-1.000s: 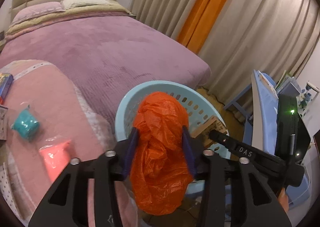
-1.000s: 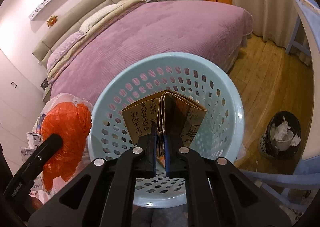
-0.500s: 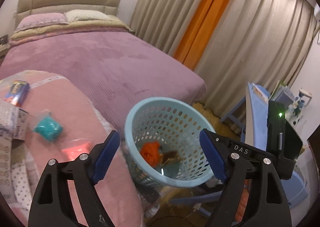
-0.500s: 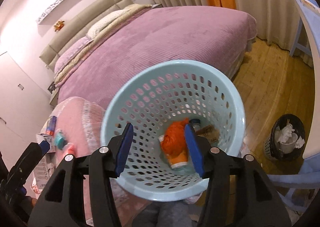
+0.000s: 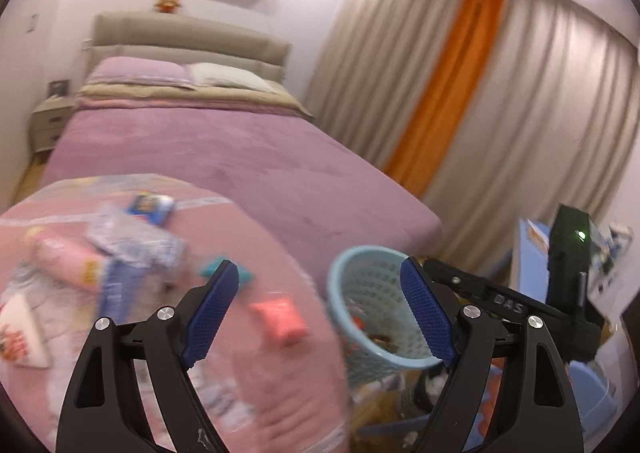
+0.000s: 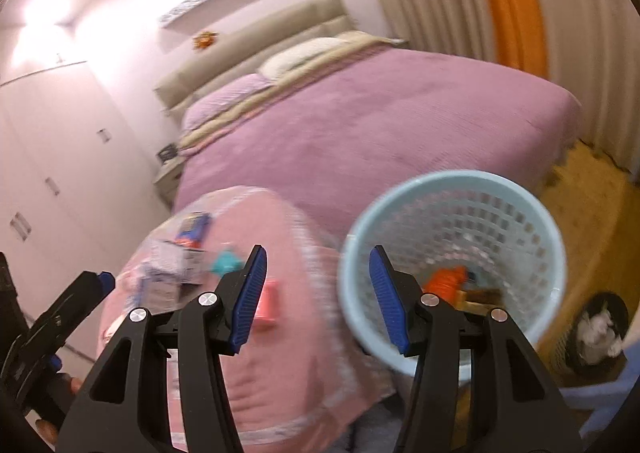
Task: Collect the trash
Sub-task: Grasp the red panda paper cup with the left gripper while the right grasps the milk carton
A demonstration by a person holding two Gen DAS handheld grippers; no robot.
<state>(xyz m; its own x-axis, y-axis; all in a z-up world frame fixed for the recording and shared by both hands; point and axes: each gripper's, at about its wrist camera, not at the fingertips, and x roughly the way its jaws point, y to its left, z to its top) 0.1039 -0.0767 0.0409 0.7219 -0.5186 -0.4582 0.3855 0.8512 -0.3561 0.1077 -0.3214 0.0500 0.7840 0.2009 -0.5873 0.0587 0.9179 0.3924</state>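
Observation:
My left gripper (image 5: pixel 318 265) hangs open and empty above the edge of a pink padded surface (image 5: pixel 256 373). My right gripper (image 6: pixel 317 253) is also open and empty, between that surface and the light blue basket (image 6: pixel 460 177). The basket (image 5: pixel 362 253) holds the orange plastic bag (image 6: pixel 446 279) and a brown paper piece (image 6: pixel 484 295). On the pink surface lie a salmon packet (image 5: pixel 280 317), a teal packet (image 6: pixel 226 263), a blue box (image 5: pixel 150 207), a clear crumpled wrapper (image 5: pixel 132 239) and a pink pack (image 5: pixel 60 257). Both views are blurred by motion.
A purple bed (image 5: pixel 240 157) stands behind the pink surface and basket. A small black bin (image 6: pixel 600 329) with white paper sits on the wood floor (image 6: pixel 580 181) at the right. A blue desk (image 5: pixel 528 253) is at the far right, white wardrobes (image 6: pixel 48 173) at the left.
Both grippers opened and let go: the orange bag and the brown paper dropped into the basket. Both then rose and swung left, so the pink surface fills more of each view.

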